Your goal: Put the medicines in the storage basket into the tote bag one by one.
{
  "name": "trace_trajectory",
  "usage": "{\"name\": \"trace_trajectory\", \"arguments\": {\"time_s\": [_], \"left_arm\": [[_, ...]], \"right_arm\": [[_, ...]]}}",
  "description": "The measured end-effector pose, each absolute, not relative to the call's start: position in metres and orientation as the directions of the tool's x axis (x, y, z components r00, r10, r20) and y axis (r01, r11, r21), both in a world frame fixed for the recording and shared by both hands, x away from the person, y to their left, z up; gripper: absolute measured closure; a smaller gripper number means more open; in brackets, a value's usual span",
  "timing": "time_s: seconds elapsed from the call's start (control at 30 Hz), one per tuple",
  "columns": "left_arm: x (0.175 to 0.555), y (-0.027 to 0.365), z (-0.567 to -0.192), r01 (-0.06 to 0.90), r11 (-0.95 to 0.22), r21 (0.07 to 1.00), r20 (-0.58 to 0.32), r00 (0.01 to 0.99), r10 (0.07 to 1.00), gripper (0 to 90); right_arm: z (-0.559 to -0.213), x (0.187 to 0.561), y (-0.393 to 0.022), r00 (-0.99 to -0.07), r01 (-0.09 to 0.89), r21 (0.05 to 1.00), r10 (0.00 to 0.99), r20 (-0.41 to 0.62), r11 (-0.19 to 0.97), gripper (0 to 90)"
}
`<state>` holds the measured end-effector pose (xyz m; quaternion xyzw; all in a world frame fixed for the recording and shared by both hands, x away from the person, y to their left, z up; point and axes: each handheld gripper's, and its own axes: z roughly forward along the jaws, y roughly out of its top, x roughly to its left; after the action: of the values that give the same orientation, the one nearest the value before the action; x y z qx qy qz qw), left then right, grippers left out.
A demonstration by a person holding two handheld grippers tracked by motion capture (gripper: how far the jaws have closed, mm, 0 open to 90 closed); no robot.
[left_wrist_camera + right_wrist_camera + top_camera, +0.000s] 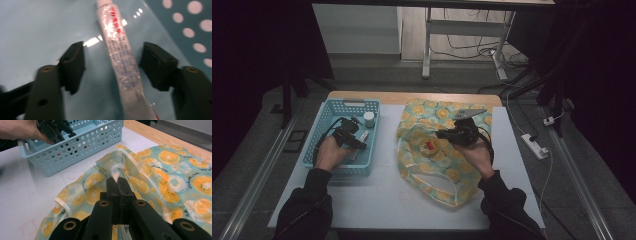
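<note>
The left gripper [111, 67] reaches into the light blue perforated plastic basket [323, 120], its jaws apart on either side of a white plastic tube with red and blue print [120, 60] lying on the basket floor (pads not touching it). The right gripper [117, 181] is clamped on the rim of the fruit-patterned teal cloth bag [160, 170] on the white surface [382, 195].

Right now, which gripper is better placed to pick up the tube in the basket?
Left. The left gripper is down in the basket, its jaws on either side of the tube, not yet touching. The right gripper is shut on the bag.
</note>
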<state>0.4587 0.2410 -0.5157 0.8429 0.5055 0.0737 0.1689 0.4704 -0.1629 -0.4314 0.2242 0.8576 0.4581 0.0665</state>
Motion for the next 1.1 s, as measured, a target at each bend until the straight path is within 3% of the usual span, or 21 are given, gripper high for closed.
{"name": "trace_trajectory", "arguments": {"time_s": [0.27,0.6,1.1], "left_arm": [[0.459,0.243,-0.514,0.844,-0.405,0.353,-0.085,0.460,0.884,70.7],[0.459,0.243,-0.512,0.858,-0.384,0.341,-0.086,0.435,0.896,71.9],[0.455,0.250,-0.495,0.835,-0.312,0.454,-0.138,0.411,0.901,72.0]], "right_arm": [[-0.432,0.470,-0.163,-0.890,0.324,0.816,0.446,0.091,0.479,90.0],[-0.432,0.471,-0.163,-0.891,0.324,0.816,0.446,0.092,0.478,90.0],[-0.432,0.471,-0.163,-0.890,0.323,0.817,0.446,0.091,0.478,90.0]]}}
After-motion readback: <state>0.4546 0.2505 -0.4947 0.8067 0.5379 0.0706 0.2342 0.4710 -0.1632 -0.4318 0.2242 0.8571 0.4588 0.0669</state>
